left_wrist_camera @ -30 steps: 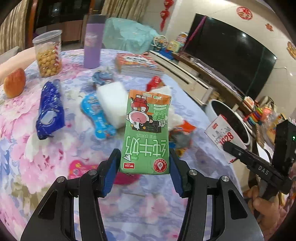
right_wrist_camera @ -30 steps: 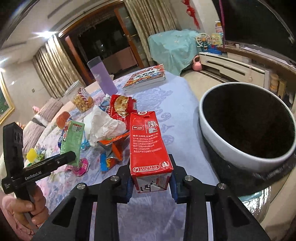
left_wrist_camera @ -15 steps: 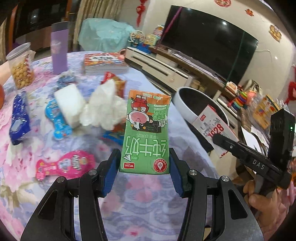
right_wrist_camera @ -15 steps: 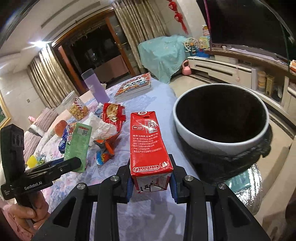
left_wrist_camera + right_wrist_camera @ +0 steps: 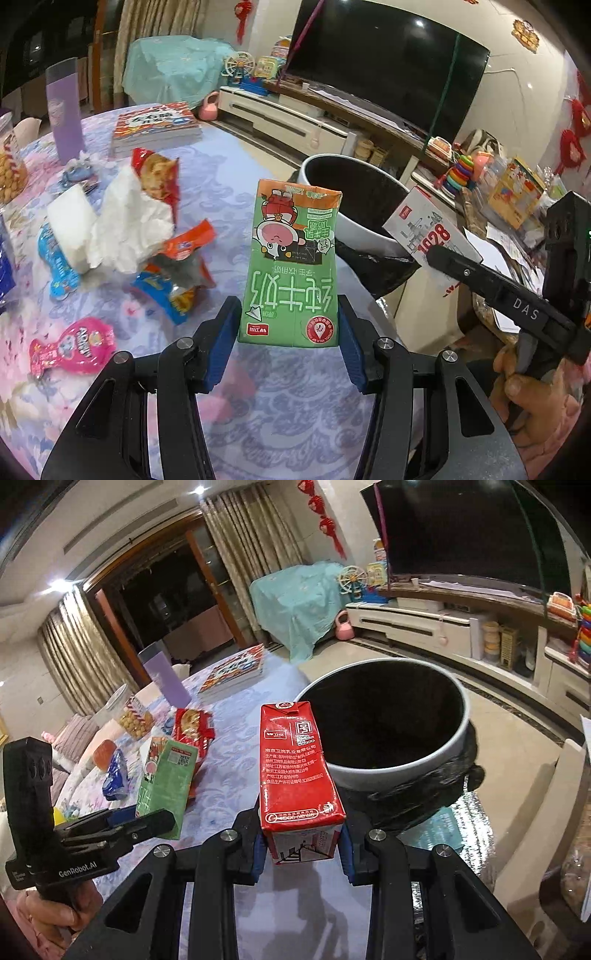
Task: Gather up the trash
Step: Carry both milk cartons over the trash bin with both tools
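Note:
My left gripper is shut on a green milk carton, held above the table's edge; the carton also shows in the right wrist view. My right gripper is shut on a red milk carton, just short of the rim of the white trash bin with a black liner. In the left wrist view the bin stands beyond the table edge, behind the green carton, and the red carton is at its right.
On the floral tablecloth lie crumpled tissue, snack wrappers, a pink packet, a red chip bag, books and a purple cup. A TV and cabinet stand behind the bin.
Both grippers have moved with their cartons toward the table edge and the bin. The bin now looks nearer and more central in both views.

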A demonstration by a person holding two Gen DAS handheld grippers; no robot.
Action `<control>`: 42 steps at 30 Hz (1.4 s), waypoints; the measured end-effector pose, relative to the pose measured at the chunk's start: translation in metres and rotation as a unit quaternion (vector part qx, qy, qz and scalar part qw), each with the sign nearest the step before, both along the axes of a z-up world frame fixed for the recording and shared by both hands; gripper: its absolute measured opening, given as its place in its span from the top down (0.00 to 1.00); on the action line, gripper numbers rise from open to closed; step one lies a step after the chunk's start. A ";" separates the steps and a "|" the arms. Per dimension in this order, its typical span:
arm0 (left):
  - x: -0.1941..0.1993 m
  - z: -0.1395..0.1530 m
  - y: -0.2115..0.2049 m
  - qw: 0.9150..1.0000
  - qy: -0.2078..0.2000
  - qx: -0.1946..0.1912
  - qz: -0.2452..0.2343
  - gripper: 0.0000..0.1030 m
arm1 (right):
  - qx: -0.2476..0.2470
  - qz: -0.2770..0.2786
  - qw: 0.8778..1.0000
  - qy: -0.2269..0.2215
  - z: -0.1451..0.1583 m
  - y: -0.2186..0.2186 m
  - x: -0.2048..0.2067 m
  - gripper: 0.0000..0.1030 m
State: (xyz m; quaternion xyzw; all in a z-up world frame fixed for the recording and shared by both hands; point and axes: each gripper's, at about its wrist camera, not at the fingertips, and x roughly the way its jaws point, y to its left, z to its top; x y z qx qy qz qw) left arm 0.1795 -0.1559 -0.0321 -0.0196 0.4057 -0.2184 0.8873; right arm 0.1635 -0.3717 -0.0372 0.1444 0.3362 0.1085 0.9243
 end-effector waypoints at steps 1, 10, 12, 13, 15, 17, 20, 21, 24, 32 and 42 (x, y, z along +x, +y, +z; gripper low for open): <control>0.001 0.000 -0.002 1.000 0.000 0.001 -0.002 0.51 | 0.000 -0.002 1.000 0.000 0.000 -0.002 -0.001 0.69; 0.011 0.001 -0.022 1.000 -0.002 0.011 -0.018 0.51 | 0.004 -0.017 1.000 -0.001 0.001 -0.016 0.001 0.69; 0.013 0.002 -0.026 1.000 -0.003 0.012 -0.022 0.51 | 0.005 -0.020 1.000 0.000 0.001 -0.018 0.003 0.69; 0.014 0.002 -0.027 1.000 -0.003 0.013 -0.023 0.51 | 0.005 -0.021 1.000 0.000 0.001 -0.019 0.003 0.69; 0.016 0.002 -0.031 1.000 -0.004 0.014 -0.024 0.51 | 0.006 -0.023 1.000 0.000 0.000 -0.021 0.004 0.69; 0.019 0.002 -0.035 0.999 -0.005 0.015 -0.027 0.51 | 0.006 -0.024 1.000 0.000 0.001 -0.024 0.006 0.69; 0.023 0.003 -0.042 0.999 -0.006 0.017 -0.031 0.51 | 0.007 -0.027 1.000 0.002 0.000 -0.028 0.008 0.69; 0.025 0.004 -0.045 0.999 -0.006 0.017 -0.032 0.51 | 0.007 -0.028 1.000 0.002 0.000 -0.029 0.010 0.69; 0.030 0.006 -0.051 0.999 -0.009 0.019 -0.037 0.51 | 0.006 -0.030 1.000 0.002 0.001 -0.034 0.013 0.69; 0.043 0.010 -0.067 0.999 -0.013 0.023 -0.045 0.51 | 0.003 -0.036 0.999 0.001 0.004 -0.046 0.024 0.69; 0.058 0.011 -0.083 0.998 -0.014 0.033 -0.055 0.51 | -0.006 -0.044 0.999 0.004 0.007 -0.062 0.037 0.69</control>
